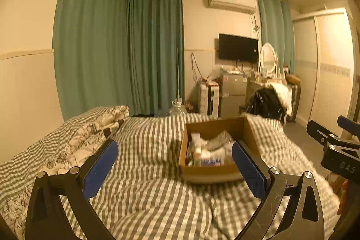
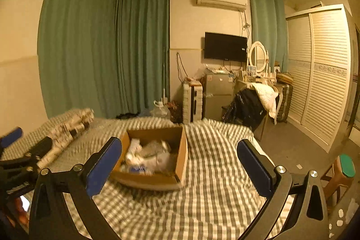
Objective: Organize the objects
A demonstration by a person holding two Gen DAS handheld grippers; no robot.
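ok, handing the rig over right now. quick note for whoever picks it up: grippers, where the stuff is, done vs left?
Left gripper: open, nothing between the jaws, held above the bed.
Right gripper: open and empty too, beside the left one.
Cardboard box: sits open on the checked duvet, ahead of both grippers, neither touching it. It holds a loose pile of small items, pale bottles or tubes and packets; too blurred to name each.
Done: the items in view are already in the box; none lie loose on the duvet.
Left: cannot tell from here whether more needs collecting; check outside these views, then sort or move the box.
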